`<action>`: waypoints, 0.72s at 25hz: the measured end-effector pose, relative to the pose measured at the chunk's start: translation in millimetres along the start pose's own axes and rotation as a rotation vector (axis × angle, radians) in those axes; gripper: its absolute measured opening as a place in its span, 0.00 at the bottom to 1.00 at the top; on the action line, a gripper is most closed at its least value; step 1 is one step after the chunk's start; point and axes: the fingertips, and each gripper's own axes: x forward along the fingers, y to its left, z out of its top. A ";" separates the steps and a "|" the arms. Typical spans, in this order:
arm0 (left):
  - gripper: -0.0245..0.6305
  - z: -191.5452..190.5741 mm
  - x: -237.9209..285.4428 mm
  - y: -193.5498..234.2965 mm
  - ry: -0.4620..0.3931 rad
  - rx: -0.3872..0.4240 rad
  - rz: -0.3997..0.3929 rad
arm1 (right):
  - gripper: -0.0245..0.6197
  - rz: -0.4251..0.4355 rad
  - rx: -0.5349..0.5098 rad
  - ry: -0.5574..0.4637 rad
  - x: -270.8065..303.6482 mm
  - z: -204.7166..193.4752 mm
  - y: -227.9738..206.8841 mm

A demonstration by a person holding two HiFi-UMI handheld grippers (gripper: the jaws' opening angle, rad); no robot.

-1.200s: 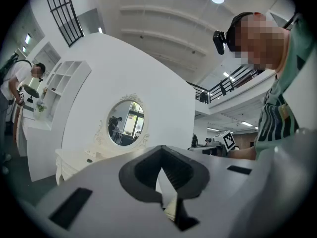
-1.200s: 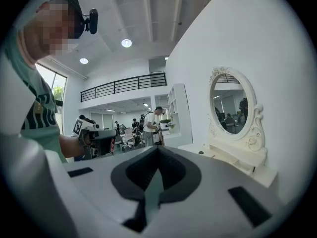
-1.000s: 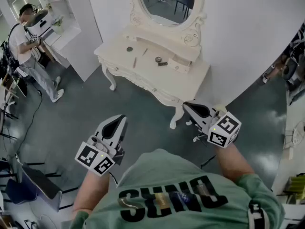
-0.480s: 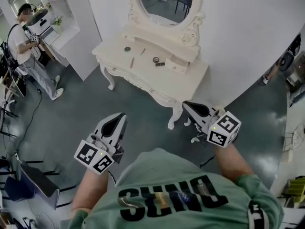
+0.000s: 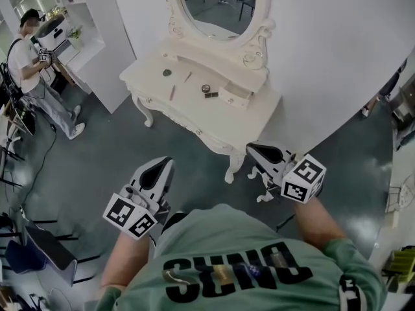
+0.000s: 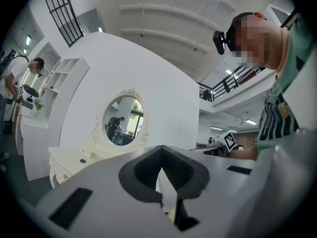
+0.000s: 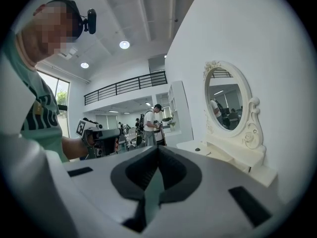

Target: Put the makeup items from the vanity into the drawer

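Note:
The white vanity (image 5: 253, 118) with its oval mirror (image 5: 217, 5) stands ahead of me across the floor. On its top lie a small dark round item (image 5: 166, 72), two thin sticks (image 5: 173, 92), a round compact (image 5: 206, 88) and a small dark block (image 5: 211, 94). A little drawer (image 5: 233, 96) under the mirror shelf stands pulled out. My left gripper (image 5: 166, 163) and right gripper (image 5: 251, 149) are both held at waist height, well short of the vanity. Each is shut with nothing in it. The vanity (image 6: 64, 160) also shows in the left gripper view, and the vanity (image 7: 233, 155) in the right gripper view.
Another person (image 5: 29, 63) stands at the far left beside a white shelf unit (image 5: 87, 24). A dark seat (image 5: 48, 248) sits at the lower left on the grey floor. The curved white wall (image 5: 337, 57) runs behind the vanity.
The vanity sits slightly lower and further left in the head view, so I have come a little closer. Both grippers stay shut and in nearly the same place.

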 end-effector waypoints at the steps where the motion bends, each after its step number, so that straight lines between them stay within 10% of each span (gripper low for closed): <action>1: 0.05 -0.8 5.0 7.4 0.004 0.001 -0.001 | 0.05 0.003 0.003 0.005 6.6 -0.5 -6.4; 18: 0.05 17.6 177.8 348.4 0.121 0.079 -0.191 | 0.05 -0.167 0.006 -0.027 292.9 66.2 -199.8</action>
